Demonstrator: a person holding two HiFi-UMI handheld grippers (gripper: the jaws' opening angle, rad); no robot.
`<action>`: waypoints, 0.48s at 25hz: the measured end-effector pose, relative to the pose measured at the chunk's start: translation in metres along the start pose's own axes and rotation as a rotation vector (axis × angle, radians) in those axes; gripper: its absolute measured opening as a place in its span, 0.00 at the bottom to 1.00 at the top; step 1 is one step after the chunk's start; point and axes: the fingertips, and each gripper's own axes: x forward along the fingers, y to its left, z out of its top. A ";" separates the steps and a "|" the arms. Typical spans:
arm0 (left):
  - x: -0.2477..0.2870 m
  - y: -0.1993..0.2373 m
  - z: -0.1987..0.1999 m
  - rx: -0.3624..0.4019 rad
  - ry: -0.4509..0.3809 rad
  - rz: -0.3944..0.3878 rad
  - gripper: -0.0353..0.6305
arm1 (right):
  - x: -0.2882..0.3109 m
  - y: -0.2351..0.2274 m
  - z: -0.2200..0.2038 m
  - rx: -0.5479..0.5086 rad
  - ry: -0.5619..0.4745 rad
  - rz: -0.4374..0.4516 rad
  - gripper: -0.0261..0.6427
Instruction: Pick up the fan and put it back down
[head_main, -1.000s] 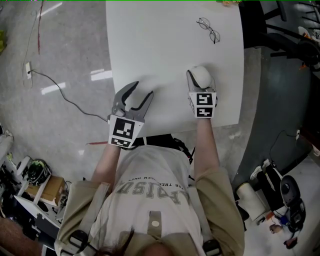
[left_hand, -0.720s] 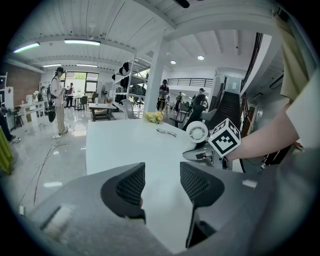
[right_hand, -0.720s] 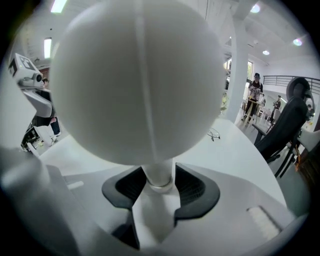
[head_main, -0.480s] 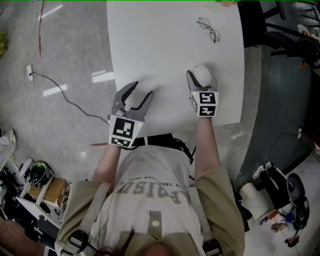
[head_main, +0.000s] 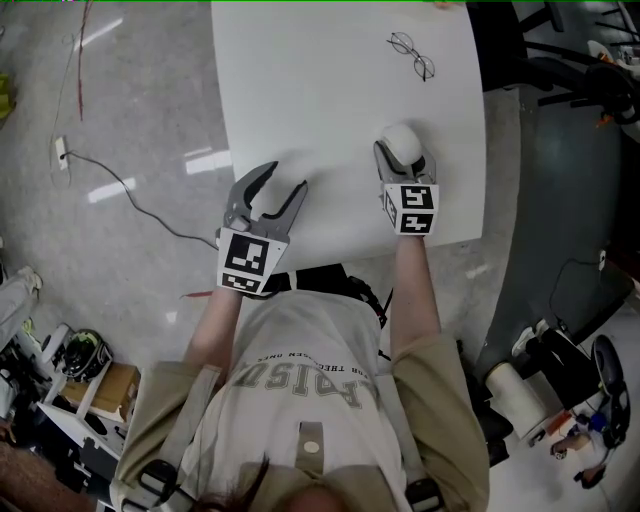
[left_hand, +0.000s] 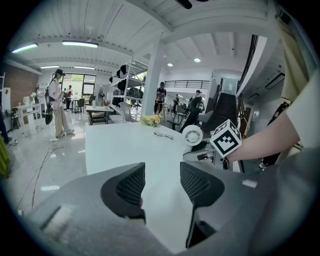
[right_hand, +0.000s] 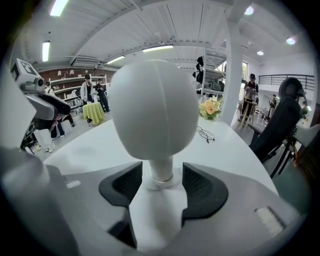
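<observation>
From the head view, the white fan stands upright on the table, near its front edge, with the right gripper straddling its stem. The left gripper hovers off to the side, jaws spread, a spare hand by the look of it. Left gripper view: nothing between those pads, only tabletop. Right gripper view: the jaws have just been opening and the fan's neck sits between them untouched, so it looks set down and released.

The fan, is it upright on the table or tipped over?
Upright: the fan stands on the table, round head straight above its neck, between the jaws of the right gripper, which have just been opening.
</observation>
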 end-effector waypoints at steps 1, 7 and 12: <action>-0.002 0.000 0.001 0.003 -0.004 -0.001 0.39 | -0.003 0.001 0.000 0.002 -0.003 -0.004 0.38; -0.012 -0.003 0.007 0.029 -0.025 -0.011 0.39 | -0.022 0.006 0.001 0.014 -0.027 -0.031 0.38; -0.022 -0.008 0.016 0.043 -0.057 -0.022 0.39 | -0.046 0.012 0.005 0.045 -0.062 -0.061 0.38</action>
